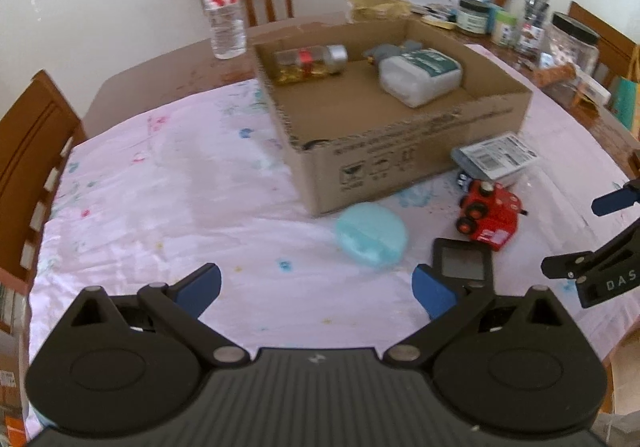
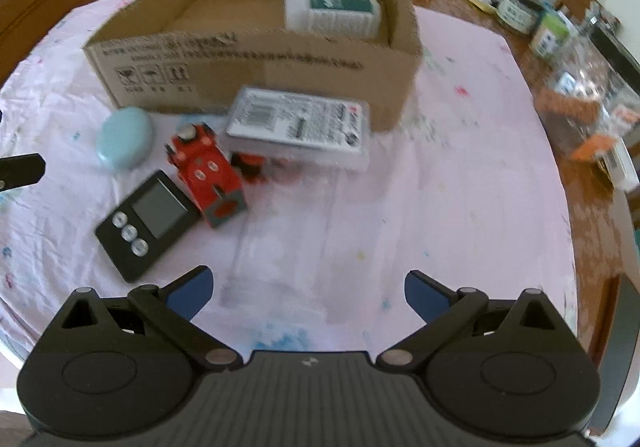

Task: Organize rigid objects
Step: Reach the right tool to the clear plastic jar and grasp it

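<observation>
An open cardboard box [image 1: 400, 151] [image 2: 248, 59] stands on the pink cloth and holds a clear jar [image 1: 310, 61], a white tub with a green label [image 1: 420, 75] [image 2: 332, 7] and a grey item. In front of it lie a pale blue round case [image 1: 372, 235] [image 2: 125, 137], a red toy train [image 1: 490, 213] [image 2: 208, 175], a black timer [image 1: 464, 263] [image 2: 146, 225] and a clear packet with a barcode [image 1: 496, 157] [image 2: 298, 125]. My left gripper [image 1: 318, 287] is open and empty, near the case. My right gripper [image 2: 308, 295] is open and empty, short of the packet; it also shows in the left wrist view [image 1: 588, 235].
A water bottle [image 1: 222, 3] stands behind the box's left corner. Jars, tins and papers [image 1: 520, 23] [image 2: 568, 59] crowd the wooden table's far right side. Wooden chairs [image 1: 32, 167] ring the table. A clear plastic item [image 2: 288, 235] lies flat before the right gripper.
</observation>
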`<move>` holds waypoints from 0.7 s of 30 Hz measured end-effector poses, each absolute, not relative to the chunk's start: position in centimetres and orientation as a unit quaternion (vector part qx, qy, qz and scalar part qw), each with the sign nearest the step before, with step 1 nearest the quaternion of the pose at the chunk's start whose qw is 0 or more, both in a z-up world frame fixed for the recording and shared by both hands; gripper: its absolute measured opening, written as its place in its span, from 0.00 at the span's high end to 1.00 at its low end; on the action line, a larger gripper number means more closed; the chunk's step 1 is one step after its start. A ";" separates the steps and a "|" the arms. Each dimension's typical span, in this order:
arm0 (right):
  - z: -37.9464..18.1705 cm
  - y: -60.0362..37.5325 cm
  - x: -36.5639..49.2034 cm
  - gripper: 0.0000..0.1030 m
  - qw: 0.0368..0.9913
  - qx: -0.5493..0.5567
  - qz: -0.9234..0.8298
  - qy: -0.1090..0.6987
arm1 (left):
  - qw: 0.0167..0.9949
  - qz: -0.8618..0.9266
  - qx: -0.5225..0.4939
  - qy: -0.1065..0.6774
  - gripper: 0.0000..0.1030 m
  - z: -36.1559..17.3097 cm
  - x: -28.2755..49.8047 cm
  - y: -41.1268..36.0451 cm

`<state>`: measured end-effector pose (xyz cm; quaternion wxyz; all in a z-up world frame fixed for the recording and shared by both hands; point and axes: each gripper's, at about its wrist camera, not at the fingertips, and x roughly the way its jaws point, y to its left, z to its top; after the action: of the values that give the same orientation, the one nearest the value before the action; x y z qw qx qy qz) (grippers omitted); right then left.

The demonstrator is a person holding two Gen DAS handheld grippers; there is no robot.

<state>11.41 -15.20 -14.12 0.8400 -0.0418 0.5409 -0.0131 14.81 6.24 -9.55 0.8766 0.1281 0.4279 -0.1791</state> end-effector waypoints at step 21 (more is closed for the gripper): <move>-14.3 -21.5 10.3 0.00 0.829 -0.020 0.029 0.558 | 0.856 -0.197 0.154 0.454 0.02 -11.0 15.3 -0.2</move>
<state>10.33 -21.52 -14.26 0.8292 -0.0196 0.5579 0.0292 15.31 -0.21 -11.02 0.8556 0.1538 0.4535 -0.1966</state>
